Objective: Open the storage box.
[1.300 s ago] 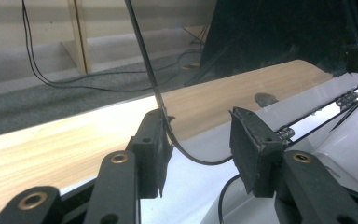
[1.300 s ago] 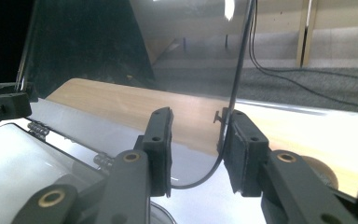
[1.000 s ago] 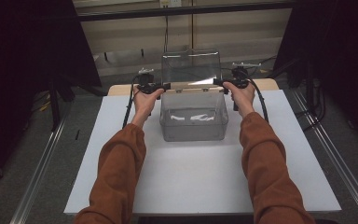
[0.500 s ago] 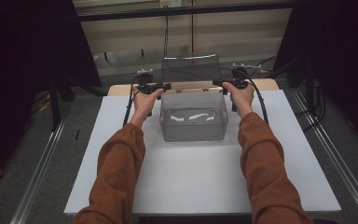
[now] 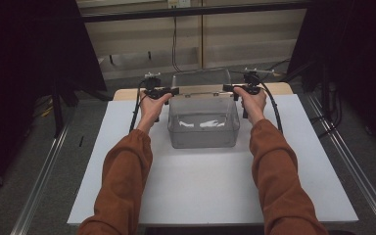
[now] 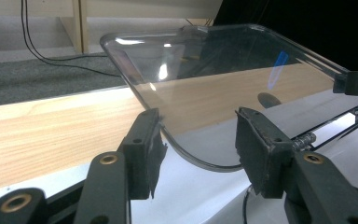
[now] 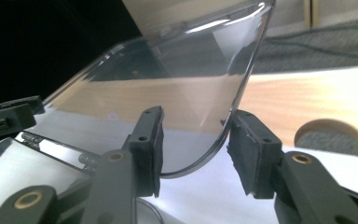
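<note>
While the clear hinged lid (image 5: 200, 78) stands raised behind its clear box (image 5: 203, 125), the left tool (image 6: 193, 154) and right tool (image 7: 193, 149) straddle its corners, jaws just opening, pads apart. White bench (image 5: 200, 196) lies free nearer the person; box contents are indistinct.

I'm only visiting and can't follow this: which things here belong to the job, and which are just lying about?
Part of the job:
- clear box
- its hinged lid, swung open and standing up
- left gripper and right gripper, one at each side of the lid, jaws just opened, pads off it

Just lying about:
- white mat
- wooden tabletop
- black cable on the floor behind
</note>
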Demonstrator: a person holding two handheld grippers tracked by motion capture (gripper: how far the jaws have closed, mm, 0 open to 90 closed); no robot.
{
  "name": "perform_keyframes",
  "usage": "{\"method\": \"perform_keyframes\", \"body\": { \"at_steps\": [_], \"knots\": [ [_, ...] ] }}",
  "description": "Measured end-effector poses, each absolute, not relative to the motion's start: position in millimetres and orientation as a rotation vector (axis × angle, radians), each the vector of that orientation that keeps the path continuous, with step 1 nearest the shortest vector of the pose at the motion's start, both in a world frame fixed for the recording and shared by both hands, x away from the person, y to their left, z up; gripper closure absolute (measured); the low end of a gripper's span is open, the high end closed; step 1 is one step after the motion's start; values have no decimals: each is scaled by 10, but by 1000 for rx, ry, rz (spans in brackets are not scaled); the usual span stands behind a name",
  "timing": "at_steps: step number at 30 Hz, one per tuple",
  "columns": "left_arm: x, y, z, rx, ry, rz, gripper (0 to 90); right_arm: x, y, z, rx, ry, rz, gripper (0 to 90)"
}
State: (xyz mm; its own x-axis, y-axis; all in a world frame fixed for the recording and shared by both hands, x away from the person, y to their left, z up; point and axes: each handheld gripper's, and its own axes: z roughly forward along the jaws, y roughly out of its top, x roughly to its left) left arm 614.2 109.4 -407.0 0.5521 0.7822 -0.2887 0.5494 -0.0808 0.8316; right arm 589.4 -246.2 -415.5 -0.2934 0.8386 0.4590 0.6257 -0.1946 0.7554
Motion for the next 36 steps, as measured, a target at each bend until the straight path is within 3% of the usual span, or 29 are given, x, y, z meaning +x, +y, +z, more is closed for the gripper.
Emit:
{"method": "perform_keyframes", "body": {
  "at_steps": [7, 12, 17, 30, 36],
  "knots": [
    [6147, 1085, -4094, 1744, 1112, 294, 504, 5905, -2429, -4185, 1742, 1811, 1498, 540],
    [6149, 1068, -4127, 1737, 1117, 316, 494, 5905, -2420, -4187, 1750, 1780, 1468, 471],
    [6167, 1090, -4175, 1711, 1131, 323, 382, 5893, -2407, -4180, 1689, 1768, 1458, 475],
    [6094, 1221, -4072, 1700, 1084, 417, 162, 5823, -2360, -4147, 1500, 1793, 1456, 242],
    [5983, 1319, -4069, 1683, 1056, 446, 97, 5732, -2323, -4104, 1417, 1772, 1444, 87]
  ]
}}
